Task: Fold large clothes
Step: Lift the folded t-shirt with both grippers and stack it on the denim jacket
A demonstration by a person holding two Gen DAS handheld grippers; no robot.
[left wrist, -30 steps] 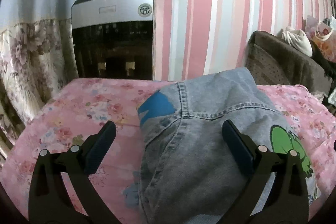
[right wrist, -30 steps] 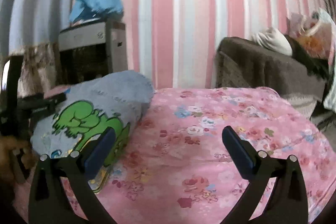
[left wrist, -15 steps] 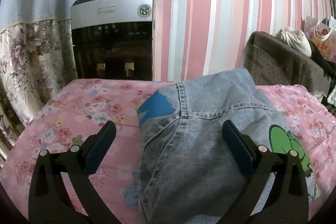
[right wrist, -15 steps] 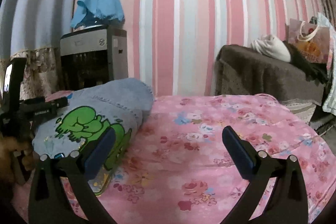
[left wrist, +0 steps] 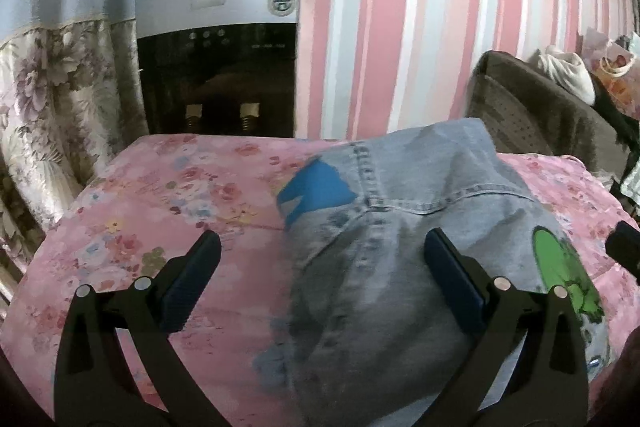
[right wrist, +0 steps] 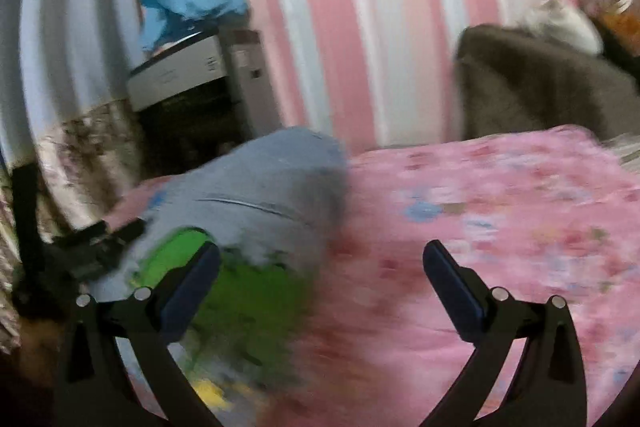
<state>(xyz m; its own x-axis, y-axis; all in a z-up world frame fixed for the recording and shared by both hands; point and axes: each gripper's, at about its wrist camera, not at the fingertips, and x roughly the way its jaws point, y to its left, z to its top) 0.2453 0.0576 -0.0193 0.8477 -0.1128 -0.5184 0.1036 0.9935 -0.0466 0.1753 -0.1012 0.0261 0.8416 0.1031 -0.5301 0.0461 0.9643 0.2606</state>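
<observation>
1. Denim garment (left wrist: 400, 247) lies bundled on the pink floral bed cover (left wrist: 160, 211), placed as half a second ago; the right view is now blurred.
2. Left hand-held gripper (left wrist: 318, 279) spread wide over it, holding nothing; right hand-held gripper (right wrist: 320, 283) likewise released.
3. Striped pink wall (left wrist: 380, 27), water dispenser (left wrist: 218, 55) behind.
4. Garment's long axis runs away from the left camera toward the wall.

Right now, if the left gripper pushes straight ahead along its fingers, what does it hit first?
Most likely the folded denim garment. The left gripper is open, and the denim fills the gap between its fingers from the middle to the right finger. Depth is unclear, but nothing sits nearer.
</observation>
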